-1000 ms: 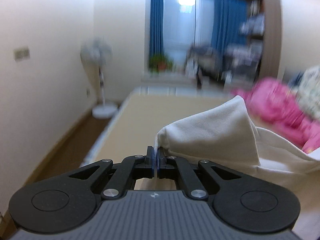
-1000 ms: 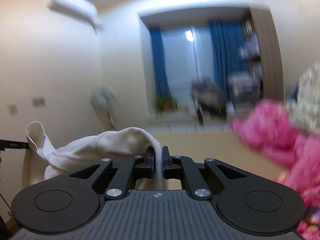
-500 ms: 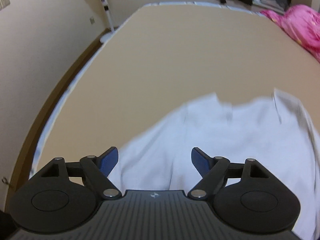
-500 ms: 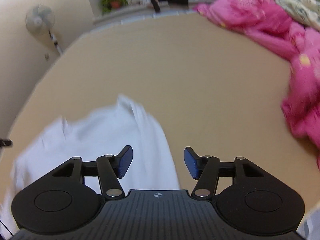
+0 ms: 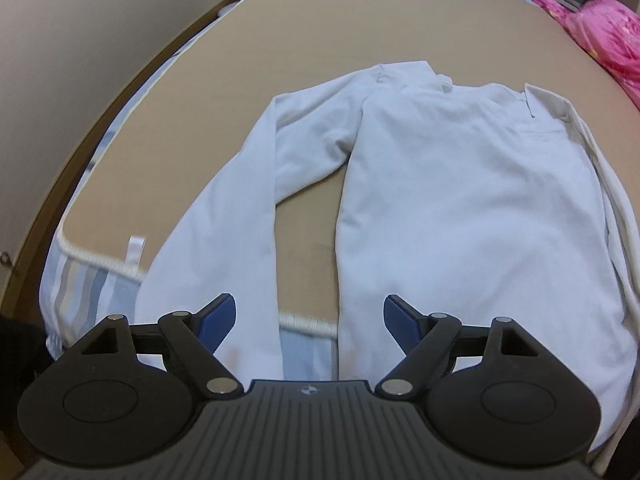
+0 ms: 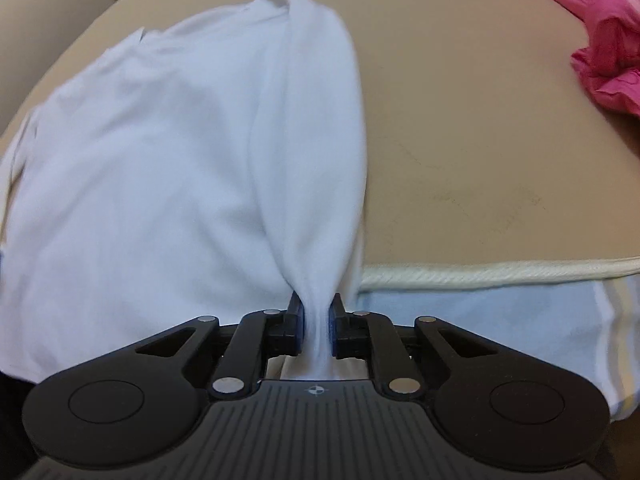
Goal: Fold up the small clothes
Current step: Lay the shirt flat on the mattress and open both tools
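Left wrist view: the white shirt (image 5: 460, 184) lies spread on the bed (image 5: 320, 40) at its near edge, unfolded. The left tongs (image 5: 310, 316) hover apart; the right tongs (image 6: 316, 328) clamp its sleeve (image 6: 316, 152). Folding has barely begun, I'd say.

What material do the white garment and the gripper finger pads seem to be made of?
White garment: likely soft cotton knit, matte; it drapes and bunches in the shut right gripper. Left gripper pads: blue, smooth, probably rubber or plastic.
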A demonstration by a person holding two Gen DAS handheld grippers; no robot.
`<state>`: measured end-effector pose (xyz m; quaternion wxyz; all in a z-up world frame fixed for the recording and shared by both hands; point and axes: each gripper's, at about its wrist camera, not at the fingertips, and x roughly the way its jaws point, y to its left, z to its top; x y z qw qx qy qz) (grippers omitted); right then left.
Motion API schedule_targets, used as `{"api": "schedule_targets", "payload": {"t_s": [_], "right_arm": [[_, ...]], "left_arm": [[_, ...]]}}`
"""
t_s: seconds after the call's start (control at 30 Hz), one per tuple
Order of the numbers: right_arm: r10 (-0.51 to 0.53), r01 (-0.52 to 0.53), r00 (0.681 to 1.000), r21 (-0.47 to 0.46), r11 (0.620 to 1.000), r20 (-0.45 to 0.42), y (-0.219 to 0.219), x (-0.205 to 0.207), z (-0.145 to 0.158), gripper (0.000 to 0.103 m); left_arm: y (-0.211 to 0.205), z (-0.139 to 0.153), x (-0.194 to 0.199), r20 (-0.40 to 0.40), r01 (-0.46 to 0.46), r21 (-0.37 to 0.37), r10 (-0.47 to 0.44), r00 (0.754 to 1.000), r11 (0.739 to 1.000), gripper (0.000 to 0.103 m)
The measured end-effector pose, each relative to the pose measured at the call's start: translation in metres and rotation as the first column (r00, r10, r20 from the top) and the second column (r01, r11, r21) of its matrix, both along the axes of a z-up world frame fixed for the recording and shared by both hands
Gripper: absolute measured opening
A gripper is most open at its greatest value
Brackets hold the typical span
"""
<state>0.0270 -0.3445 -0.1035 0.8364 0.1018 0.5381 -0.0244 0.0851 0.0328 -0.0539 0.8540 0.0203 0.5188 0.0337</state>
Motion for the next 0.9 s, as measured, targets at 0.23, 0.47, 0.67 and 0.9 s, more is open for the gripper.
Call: {"api": "schedule_targets", "payload": {"t_s": [0.23,0.47,0.67,0.9], "right_arm": [[-0.169,0.176,0.967,-0.021,0.984,0.189,-0.134,0.072,0.128,0.010],[-0.493,0.582,0.748,-0.081,0.809,0.443,-0.220,0.098,0.182,0.089],[-0.342,0.354,0.872,0.032,0.935,0.349,-0.136,0.037,0.135,0.090],[-0.156,0.130,0.950,0.111,0.985,0.269,0.011,-0.015,0.100,0.090]], "left_arm": [[0.007,0.016,0.018,0.034,-0.055,0.053,0.054,0.998,0.997,0.085],[0.025,0.020,0.016,0.035,-0.129,0.064,0.127,0.991,0.990,0.090],[0.059,-0.011,0.024,-0.042,-0.147,0.117,0.152,0.987,0.982,0.090],[0.088,-0.049,0.029,-0.165,-0.124,0.000,0.122,0.979,0.992,0.091]]}}
